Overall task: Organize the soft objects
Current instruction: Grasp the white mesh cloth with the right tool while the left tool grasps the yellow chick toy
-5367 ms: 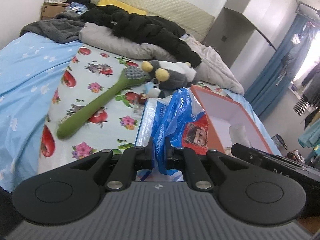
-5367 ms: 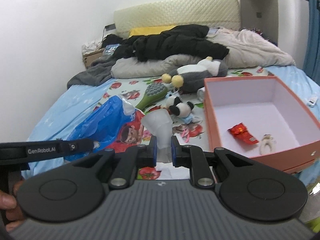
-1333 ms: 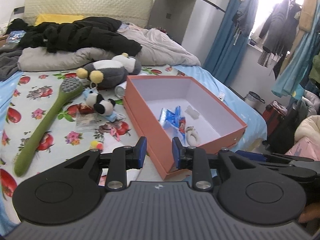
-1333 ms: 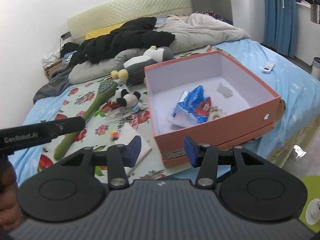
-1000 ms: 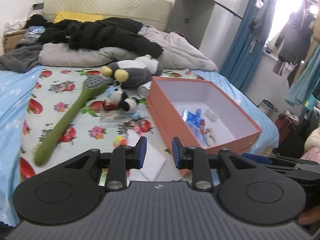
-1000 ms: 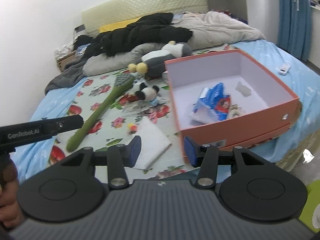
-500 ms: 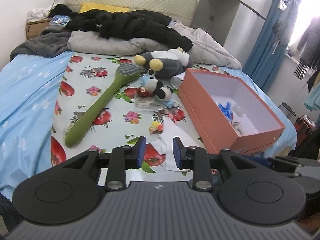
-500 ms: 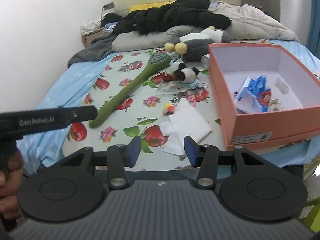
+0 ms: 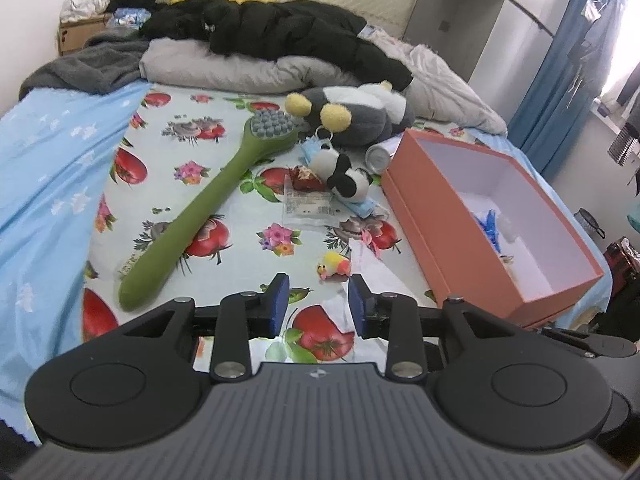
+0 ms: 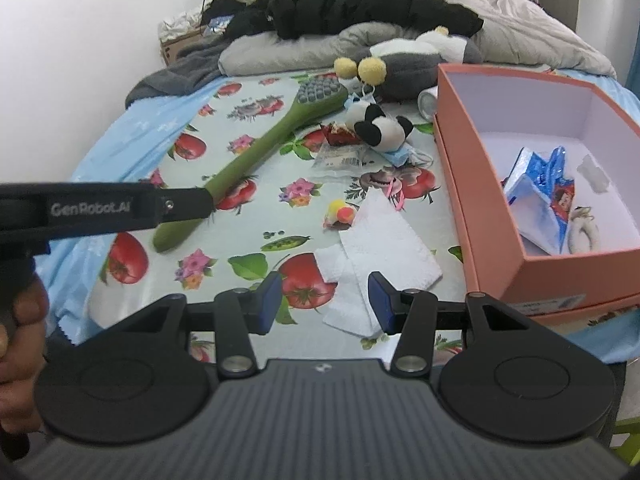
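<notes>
Between my left gripper's (image 9: pixel 316 304) just-widened, empty jaws and my right gripper's (image 10: pixel 325 299) parted, empty ones lay crumpled white tissue sheets (image 10: pixel 378 258) beside the open orange cardboard box (image 10: pixel 476 184). Thin sheets might tear or separate under a shallow pinch.

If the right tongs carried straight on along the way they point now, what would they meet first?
Most likely the white tissue lying flat on the fruit-print sheet: it sits directly ahead of the open, empty right tongs, partly between the fingertips in the right wrist view. Depth is uncertain, but nothing else seems to lie nearer.
</notes>
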Demonstrator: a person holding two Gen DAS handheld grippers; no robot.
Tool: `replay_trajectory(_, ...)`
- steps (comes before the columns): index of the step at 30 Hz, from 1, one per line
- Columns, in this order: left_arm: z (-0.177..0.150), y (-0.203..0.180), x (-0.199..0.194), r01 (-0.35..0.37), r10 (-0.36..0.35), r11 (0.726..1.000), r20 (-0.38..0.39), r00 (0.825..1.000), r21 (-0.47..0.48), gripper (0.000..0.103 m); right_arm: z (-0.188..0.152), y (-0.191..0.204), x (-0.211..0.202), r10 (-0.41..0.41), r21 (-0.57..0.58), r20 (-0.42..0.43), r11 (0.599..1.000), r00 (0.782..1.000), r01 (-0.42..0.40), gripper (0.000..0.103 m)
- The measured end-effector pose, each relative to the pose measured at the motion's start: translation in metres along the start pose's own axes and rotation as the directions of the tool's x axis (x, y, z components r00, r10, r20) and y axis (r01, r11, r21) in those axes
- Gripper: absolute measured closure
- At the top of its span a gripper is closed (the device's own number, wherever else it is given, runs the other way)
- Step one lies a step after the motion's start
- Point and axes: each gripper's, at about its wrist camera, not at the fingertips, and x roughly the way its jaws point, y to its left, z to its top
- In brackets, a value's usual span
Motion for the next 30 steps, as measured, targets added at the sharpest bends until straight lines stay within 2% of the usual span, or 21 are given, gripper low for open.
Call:
replay_trajectory(6,0.007,0.005,0.056,0.009,-0.01,1.0,-0.082,0.997,-0.004,0.064,0.006,-0.01,0.04,-0.016,-0.011,-0.052,1.0,0.998,0.016,0.053)
replay_trajectory(10,0.011,0.011,0.097,0.041,-0.043,0.999,-0.135,0.99,-0.015,0.059,0.01,-0.017,0.068,-0.035,-0.024,-0.075,0.999,0.997,0.033,0.053)
replay_trajectory(19,0.018,0.012,0.176,0.08,-0.074,0.997,-0.204,0.976,0.02,0.059,0.016,-0.035,0.114,-0.061,-0.049,-0.12,0.997,0.991,0.056,0.053)
replay_trajectory(25,0.02,0.011,0.209,0.118,-0.1,0.991,-0.251,0.963,0.059,0.059,0.01,-0.033,0.128,-0.057,-0.087,-0.156,0.995,0.986,0.044,0.051)
replay_trajectory(28,0.021,0.009,0.214,0.14,-0.115,0.986,-0.237,0.965,0.091,0.059,0.009,-0.027,0.13,-0.074,-0.128,-0.157,0.99,0.985,0.054,0.052)
replay_trajectory(30,0.022,0.009,0.217,0.154,-0.131,0.985,-0.234,0.963,0.083,0.059,0.008,-0.025,0.13,-0.08,-0.154,-0.154,0.986,0.985,0.056,0.057)
